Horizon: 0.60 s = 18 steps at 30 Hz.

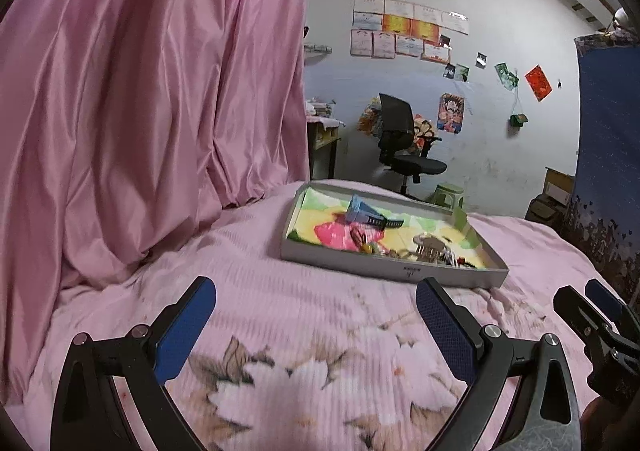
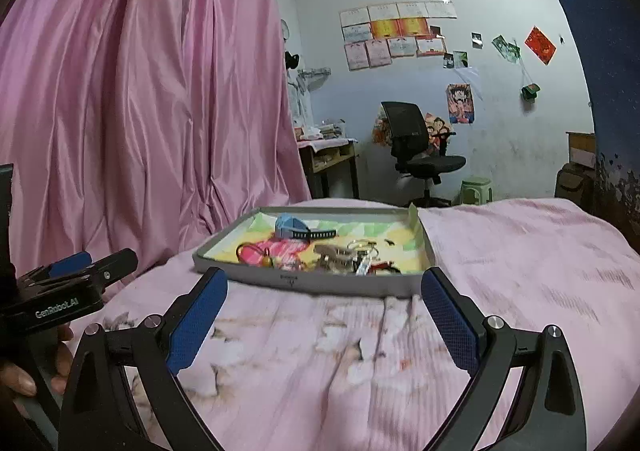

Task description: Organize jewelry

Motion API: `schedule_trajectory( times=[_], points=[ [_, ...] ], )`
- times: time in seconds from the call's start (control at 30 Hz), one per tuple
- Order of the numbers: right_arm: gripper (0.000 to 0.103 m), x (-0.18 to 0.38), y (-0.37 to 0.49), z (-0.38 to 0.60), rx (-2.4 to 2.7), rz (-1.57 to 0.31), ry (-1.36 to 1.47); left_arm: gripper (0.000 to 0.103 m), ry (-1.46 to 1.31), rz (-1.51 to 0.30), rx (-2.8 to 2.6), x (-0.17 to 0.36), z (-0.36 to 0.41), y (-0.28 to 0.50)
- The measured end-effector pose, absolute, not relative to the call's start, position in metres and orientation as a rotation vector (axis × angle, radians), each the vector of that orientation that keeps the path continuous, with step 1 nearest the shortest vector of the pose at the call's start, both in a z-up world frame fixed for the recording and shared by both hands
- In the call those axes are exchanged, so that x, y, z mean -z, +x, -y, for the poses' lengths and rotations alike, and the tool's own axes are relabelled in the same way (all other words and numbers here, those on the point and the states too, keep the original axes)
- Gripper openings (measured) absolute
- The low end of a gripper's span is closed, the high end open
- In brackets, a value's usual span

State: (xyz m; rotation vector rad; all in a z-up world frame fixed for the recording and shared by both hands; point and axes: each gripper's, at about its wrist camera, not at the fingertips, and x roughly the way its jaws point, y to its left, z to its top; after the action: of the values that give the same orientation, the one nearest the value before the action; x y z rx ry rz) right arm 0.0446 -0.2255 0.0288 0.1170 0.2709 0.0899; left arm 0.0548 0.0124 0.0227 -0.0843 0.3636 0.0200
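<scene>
A shallow grey tray (image 1: 384,269) (image 2: 256,279) with a colourful lining rests on the pink bedspread. Inside lie a blue watch with a dark strap (image 1: 366,216) (image 2: 298,231), a reddish bangle (image 2: 248,251), and a tangle of metal jewelry (image 1: 430,247) (image 2: 344,253). My left gripper (image 1: 316,303) is open above the bedspread, short of the tray's near wall, nothing between its blue pads. My right gripper (image 2: 324,291) is open too, its fingertips close to the tray's near wall, holding nothing. Each gripper shows at the edge of the other's view.
A pink satin curtain (image 1: 140,111) hangs along the left side of the bed. Beyond the bed stand a black office chair (image 1: 400,139), a green stool (image 2: 476,189) and a small desk (image 2: 332,159). A blue hanging cloth (image 1: 608,171) borders the right.
</scene>
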Motion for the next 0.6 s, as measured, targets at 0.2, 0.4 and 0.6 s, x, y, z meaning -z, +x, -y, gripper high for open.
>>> schedule_trajectory(
  times=[0.2,0.4,0.6],
  points=[
    [0.096,-0.020,0.035,0.231,-0.075,-0.299,0.138,0.101,-0.066,-0.361,-0.025,-0.020,-0.009,0.045],
    [0.096,-0.012,0.036,0.237,-0.060,-0.315,0.149,0.101,-0.047,-0.373,-0.032,-0.016,-0.005,0.043],
    [0.096,-0.009,0.036,0.236,-0.058,-0.318,0.142,0.101,-0.038,-0.372,-0.040,-0.014,-0.004,0.041]
  ],
)
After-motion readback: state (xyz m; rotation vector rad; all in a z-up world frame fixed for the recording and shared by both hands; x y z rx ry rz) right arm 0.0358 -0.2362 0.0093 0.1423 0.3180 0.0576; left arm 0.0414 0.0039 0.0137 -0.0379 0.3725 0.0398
